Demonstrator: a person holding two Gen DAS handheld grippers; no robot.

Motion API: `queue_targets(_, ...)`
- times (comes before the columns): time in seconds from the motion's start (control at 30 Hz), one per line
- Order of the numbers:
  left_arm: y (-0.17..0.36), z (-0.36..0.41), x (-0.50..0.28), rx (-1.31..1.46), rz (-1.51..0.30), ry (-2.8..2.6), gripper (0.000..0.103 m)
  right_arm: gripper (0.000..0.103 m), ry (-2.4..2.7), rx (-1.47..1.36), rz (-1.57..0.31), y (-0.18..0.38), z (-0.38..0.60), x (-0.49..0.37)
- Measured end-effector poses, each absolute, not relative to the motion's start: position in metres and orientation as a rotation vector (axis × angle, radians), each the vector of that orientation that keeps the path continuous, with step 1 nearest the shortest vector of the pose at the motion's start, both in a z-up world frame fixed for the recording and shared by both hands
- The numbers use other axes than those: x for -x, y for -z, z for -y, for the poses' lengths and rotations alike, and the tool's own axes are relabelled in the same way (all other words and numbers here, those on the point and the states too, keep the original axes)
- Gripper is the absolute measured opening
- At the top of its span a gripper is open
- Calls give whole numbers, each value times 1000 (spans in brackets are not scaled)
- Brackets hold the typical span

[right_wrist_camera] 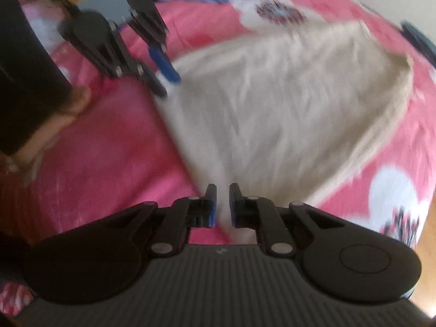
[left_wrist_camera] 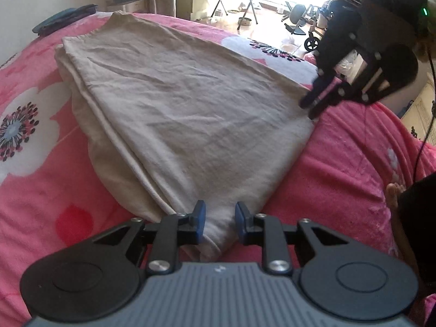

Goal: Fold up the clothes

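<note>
The whole right wrist view is motion-blurred; the beige cloth point(right_wrist_camera: 286, 103) smears, and the bed point(right_wrist_camera: 109, 163) runs past the frame's left edge.

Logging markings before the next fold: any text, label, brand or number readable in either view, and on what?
No readable words or numbers in either view.
Left gripper: small pale mark on its grey body, a logo, not legible text.
Right gripper: the same kind of mark, blurred.
Cloth: no tag or print showing.
Blanket: flowers only.
</note>
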State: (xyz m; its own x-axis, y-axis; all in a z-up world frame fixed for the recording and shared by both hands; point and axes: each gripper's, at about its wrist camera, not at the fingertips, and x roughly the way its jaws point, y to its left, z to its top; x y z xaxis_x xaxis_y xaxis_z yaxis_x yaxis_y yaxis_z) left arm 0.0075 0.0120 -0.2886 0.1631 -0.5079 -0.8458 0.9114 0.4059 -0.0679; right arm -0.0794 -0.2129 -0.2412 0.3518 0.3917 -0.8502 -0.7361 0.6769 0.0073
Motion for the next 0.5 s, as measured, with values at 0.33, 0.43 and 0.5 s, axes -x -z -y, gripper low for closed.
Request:
queue_targets(0.33, 287, -34, -19, -434, -1025, 1018, 31, 9, -955, 695, -1047, 242, 236, 32)
queue_targets(0.43, 286, -37, -21, -383, -1053, 976, 31, 9, -931, 565, -993, 220, 237, 7)
queue_targets(0.5, 286, -37, -19, -369, -1054, 950, 32, 9, -913, 456, -927, 208, 232, -12)
